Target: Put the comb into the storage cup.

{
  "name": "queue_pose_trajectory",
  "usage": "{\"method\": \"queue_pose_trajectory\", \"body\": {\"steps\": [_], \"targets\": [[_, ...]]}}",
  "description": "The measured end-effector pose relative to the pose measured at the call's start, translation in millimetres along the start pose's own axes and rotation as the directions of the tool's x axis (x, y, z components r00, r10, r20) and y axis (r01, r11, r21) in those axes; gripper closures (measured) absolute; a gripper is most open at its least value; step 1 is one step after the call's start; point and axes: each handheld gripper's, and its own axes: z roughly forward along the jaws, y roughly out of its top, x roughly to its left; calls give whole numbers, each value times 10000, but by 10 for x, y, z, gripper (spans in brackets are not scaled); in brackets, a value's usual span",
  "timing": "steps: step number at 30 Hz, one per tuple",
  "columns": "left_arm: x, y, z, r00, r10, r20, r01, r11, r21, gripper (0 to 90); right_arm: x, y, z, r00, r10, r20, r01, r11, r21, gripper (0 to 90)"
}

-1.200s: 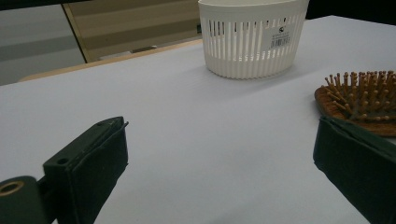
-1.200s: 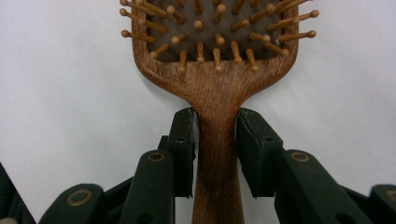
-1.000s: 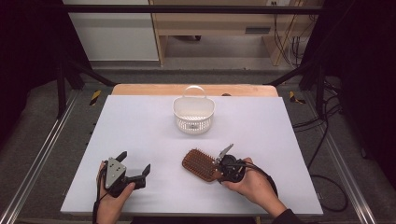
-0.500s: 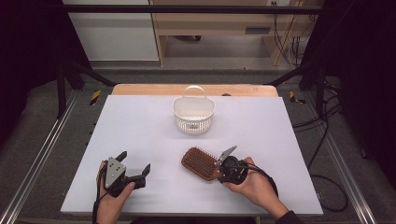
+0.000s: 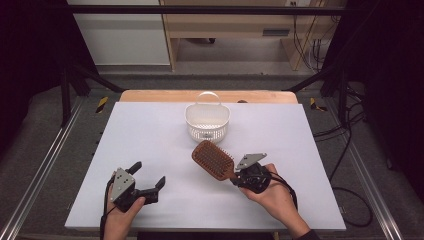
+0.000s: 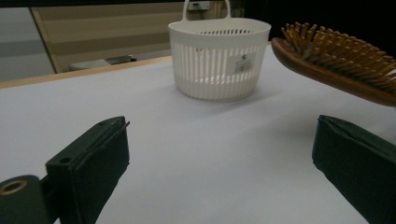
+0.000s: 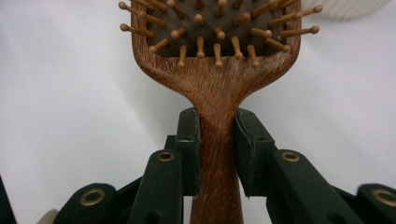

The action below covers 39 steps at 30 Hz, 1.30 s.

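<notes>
A wooden paddle hairbrush [image 5: 213,159] with wooden bristles is held up off the white table, bristles up, its head pointing toward the basket. My right gripper [image 5: 236,176] is shut on the hairbrush handle [image 7: 217,140], both pads pressed against the narrow neck. A white slotted plastic basket [image 5: 207,122] with a loop handle stands upright at the far middle of the table; it looks empty. My left gripper [image 5: 148,176] rests at the near left with its jaws wide apart and nothing between them. In the left gripper view the basket [image 6: 218,58] is ahead and the hairbrush [image 6: 337,65] hangs at upper right.
The white table top [image 5: 150,135] has a wooden strip [image 5: 150,95] along its far edge. Metal rails [image 5: 45,160] run down both sides, and cables [image 5: 350,150] lie on the floor at the right.
The right gripper has lifted the hairbrush off the table and carried it forward and a little left toward the basket. The left gripper has stayed put.
</notes>
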Motion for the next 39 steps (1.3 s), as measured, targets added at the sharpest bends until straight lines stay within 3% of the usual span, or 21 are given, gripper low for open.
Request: {"method": "queue_pose_trajectory", "body": {"steps": [5, 8, 11, 13, 15, 20, 21, 23, 27, 30, 35, 39], "targets": [[-144, 193, 76, 9965, -189, 813, 209, 9995, -228, 38, 1, -30, -1, 9994, 99, 334, -53, 9907, -1359, 729], [-235, 315, 163, 9926, -382, 1152, 416, 9988, -273, 38, -7, -41, -8, 9990, 309, 334, -224, 9728, -2307, 729], [-338, 444, 291, 9896, -259, 1413, 269, 9996, -53, 40, -19, -45, -38, 9987, 399, 327, -275, 9483, -3163, 729], [-392, 528, 375, 9830, -551, 1753, 553, 9985, 38, 40, -21, -46, -63, 9984, 364, 431, -189, 9355, -3529, 729], [-445, 601, 465, 9742, -966, 2041, 966, 9953, 104, 41, -19, -45, -88, 9980, 353, 519, -129, 9246, -3808, 729], [-646, 797, 683, 9610, -821, 2641, 783, 9966, 247, 48, 10, -81, -103, 9970, 315, 705, 14, 9055, -4244, 729], [-683, 837, 718, 9593, -877, 2686, 841, 9961, 249, 49, 15, -90, -99, 9971, 378, 661, -57, 9027, -4302, 729], [-743, 899, 776, 9642, -1026, 2446, 1029, 9946, 116, 57, 25, -103, -91, 9970, 373, 681, -35, 8974, -4412, 729], [-797, 968, 857, 9588, -1410, 2468, 1464, 9892, -34, 62, 44, -103, -84, 9967, 433, 681, -73, 8889, -4581, 729], [-823, 991, 911, 9486, -1651, 2700, 1695, 9855, 71, 70, 66, -116, -81, 9962, 457, 741, -57, 8833, -4688, 729], [-844, 1057, 912, 9522, -1561, 2627, 1620, 9868, -6, 132, 96, -128, -79, 9969, 454, 646, -84, 8744, -4851, 729], [-818, 1116, 885, 9632, -1538, 2204, 1579, 9875, -11, 176, 132, -121, -89, 9970, 377, 672, 12, 8644, -5028, 728]]}}
